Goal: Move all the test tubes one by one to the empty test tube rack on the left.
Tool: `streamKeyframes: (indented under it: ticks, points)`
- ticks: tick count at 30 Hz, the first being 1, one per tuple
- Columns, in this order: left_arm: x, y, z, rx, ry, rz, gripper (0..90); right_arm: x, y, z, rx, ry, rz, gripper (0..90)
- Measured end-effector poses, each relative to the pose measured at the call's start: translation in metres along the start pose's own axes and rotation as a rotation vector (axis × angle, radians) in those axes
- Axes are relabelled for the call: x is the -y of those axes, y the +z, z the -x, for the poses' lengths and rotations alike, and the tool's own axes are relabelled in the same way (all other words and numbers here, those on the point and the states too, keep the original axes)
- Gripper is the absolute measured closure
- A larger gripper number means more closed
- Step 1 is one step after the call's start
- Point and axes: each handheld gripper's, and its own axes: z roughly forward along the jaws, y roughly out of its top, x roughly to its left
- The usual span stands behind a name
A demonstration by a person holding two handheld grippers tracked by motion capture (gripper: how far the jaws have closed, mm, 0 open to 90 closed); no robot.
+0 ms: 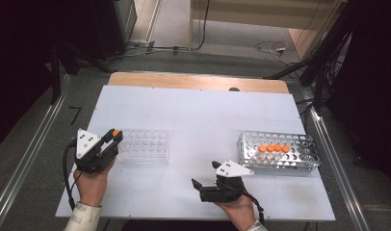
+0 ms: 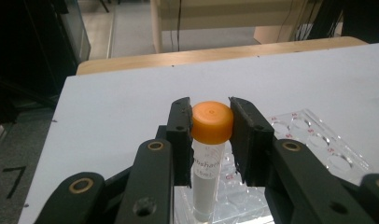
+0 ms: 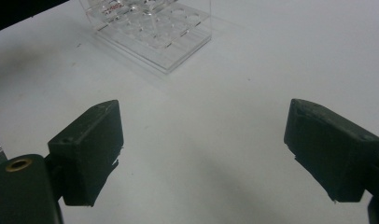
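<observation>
The left tool (image 2: 211,126) clamps one tube (image 2: 207,172) by its orange cap, upright, cap up, above the clear rack's (image 1: 144,145) left end. Four orange-capped tubes (image 1: 273,148) stand in the metal rack (image 1: 280,137). The right tool (image 3: 204,149) gapes wide over the tabletop (image 1: 198,115).

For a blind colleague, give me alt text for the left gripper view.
The left gripper clamps the orange cap of an upright white tube between its black jaws, above a clear plastic rack on a white table.
</observation>
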Motion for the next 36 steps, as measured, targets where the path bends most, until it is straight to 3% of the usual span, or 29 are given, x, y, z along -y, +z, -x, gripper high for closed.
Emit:
streamKeyframes:
  ticks: [9, 19, 36]
  points:
    - [0.004, -0.001, 0.003, -0.013, 0.018, 0.021, 70.4, 0.000, 0.000, 0.000, -0.002, 0.000, -0.003, 10.4]
    - [0.011, -0.002, 0.003, -0.019, 0.003, 0.042, 70.4, 0.000, -0.001, 0.001, -0.004, 0.001, -0.006, 10.6]
    - [0.023, 0.004, 0.007, -0.035, 0.031, -0.007, 69.6, 0.000, 0.000, 0.001, -0.006, 0.004, -0.009, 10.6]
